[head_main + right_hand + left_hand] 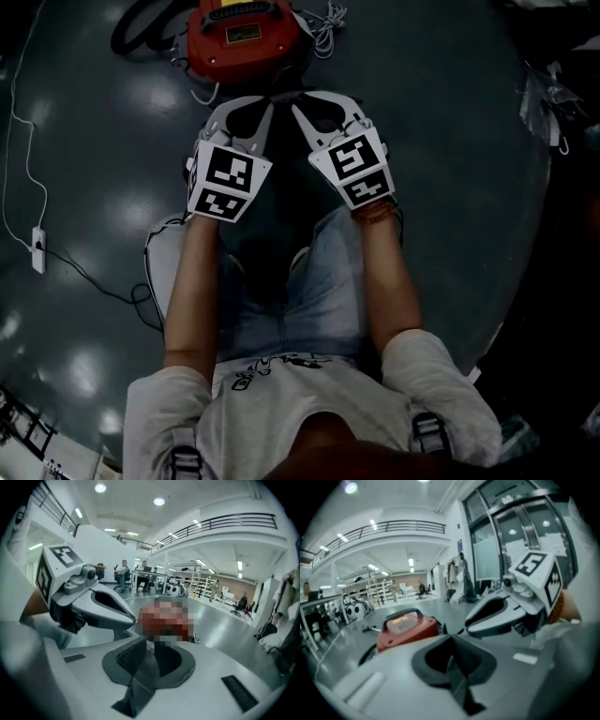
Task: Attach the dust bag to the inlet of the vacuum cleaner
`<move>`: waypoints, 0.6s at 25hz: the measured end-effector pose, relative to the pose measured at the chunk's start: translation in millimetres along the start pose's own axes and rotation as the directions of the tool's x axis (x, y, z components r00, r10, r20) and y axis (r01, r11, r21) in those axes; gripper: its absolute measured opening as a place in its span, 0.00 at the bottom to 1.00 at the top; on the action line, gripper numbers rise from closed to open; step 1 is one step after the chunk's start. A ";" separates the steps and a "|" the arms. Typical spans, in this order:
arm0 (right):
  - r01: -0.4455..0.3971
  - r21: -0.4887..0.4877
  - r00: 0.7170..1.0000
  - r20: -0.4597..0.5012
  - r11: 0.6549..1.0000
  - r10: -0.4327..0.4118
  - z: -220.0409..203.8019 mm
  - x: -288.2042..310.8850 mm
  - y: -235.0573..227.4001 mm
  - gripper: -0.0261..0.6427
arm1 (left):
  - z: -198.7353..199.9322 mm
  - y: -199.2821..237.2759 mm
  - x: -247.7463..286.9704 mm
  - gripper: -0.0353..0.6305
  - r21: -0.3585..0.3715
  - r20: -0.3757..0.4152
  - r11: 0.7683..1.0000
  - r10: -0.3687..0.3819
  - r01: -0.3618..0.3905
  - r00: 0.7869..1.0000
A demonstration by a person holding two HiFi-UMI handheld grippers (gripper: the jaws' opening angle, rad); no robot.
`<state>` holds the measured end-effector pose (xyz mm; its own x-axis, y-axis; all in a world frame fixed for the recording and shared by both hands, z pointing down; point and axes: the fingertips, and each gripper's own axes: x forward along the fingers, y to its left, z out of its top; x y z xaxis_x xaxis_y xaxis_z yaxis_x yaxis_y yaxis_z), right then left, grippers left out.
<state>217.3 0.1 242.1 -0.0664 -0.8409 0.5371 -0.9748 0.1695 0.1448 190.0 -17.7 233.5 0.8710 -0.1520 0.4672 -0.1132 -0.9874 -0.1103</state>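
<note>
**Head view: both grippers raised side by side, vac on floor just ahead**

Head view looked steeply down at me on the dark floor (pixel 450 206), jeans (pixel 319 291) showing btwn my forearms. My left gripper (pixel 246 111) and right gripper (pixel 319 105) were held side by side, near each other but apart. Their marker cubes (pixel 225 180) faced up toward me and the jaws pointed fwd at the vacuum cleaner (pixel 211 58). The vac was red w/ a yellow label (pixel 242 35) on top. It stood on the floor near the jaw tips, and neither gripper touched it. A black hose (pixel 141 33) curled at its left. A thin white cable (pixel 21 141) ran down the left of the floor to a small white plug block (pixel 37 249). A pale shape (pixel 167 267) lay by my left forearm; I couldn't tell what it was.

Left gripper view: my jaws were together, pads meeting, nothing btwn them. The red vac sat beyond them, left of centre. The right gripper crossed the right side of the view, above the floor.

Right gripper view: my jaws stood a little apart w/ a narrow gap, empty, and one ribbed pad showed. The left gripper was at the view's left. Bkgd was a big hall w/ shelving (pixel 197 581) and ppl (pixel 123 569) seated at desks far off.
</note>
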 end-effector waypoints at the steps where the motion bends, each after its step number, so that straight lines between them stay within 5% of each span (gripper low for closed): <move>1: 0.001 0.042 1.000 0.024 0.999 -0.002 0.4 1.3 4.7 0.13 | -1.9 -1.1 -0.9 0.06 -0.024 0.010 1.000 0.000 0.000 1.000; 6: 0.018 0.181 0.992 0.119 0.983 -0.040 -1.8 8.6 17.6 0.10 | -14.6 -3.2 -0.6 0.06 -0.073 0.043 0.997 0.024 -0.021 0.999; 11: 0.043 0.191 0.980 0.181 0.981 -0.079 6.0 8.9 21.3 0.06 | -29.5 7.0 2.9 0.06 -0.159 0.054 0.986 0.068 -0.059 0.996; 15: 0.035 0.202 0.980 0.186 0.979 -0.073 5.6 12.6 22.9 0.06 | -31.0 6.2 7.7 0.06 -0.149 0.054 0.987 0.062 -0.054 0.997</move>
<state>193.0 -9.5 247.5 -0.0331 -0.9320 0.3609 -0.9994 0.0326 -0.0075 181.2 -26.4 263.6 0.8866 -0.2107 0.4117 -0.2297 -0.9733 -0.0033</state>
